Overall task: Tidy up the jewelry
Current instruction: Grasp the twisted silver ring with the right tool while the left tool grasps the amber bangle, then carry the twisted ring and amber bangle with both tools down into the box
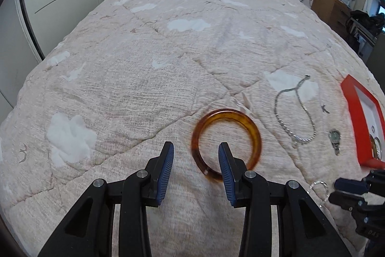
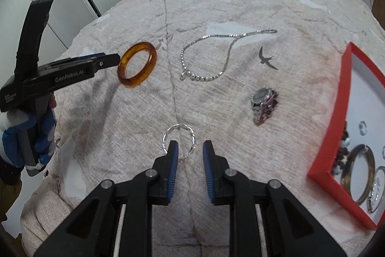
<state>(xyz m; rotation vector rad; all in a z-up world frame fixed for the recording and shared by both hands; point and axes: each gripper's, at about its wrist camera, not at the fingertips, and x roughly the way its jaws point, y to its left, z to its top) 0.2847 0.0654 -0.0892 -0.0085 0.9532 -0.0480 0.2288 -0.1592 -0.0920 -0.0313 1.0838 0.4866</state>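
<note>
The left tongs (image 1: 196, 155) point forward over the bed (image 1: 144, 64), wide open, holding nothing. The amber bangle (image 1: 226, 141) lies on the blanket at their tips, and the right-side finger sits over its near edge. A gloved hand (image 2: 36, 136) holds these tongs from below. The right tongs (image 2: 190, 151) hang low over the blanket, open too, with the small silver bracelet (image 2: 179, 139) lying just in front of their tips. The silver chain (image 2: 216, 57) and watch (image 2: 263, 105) lie farther off. The red box (image 2: 336, 98) sits at the right with bangles inside.
</note>
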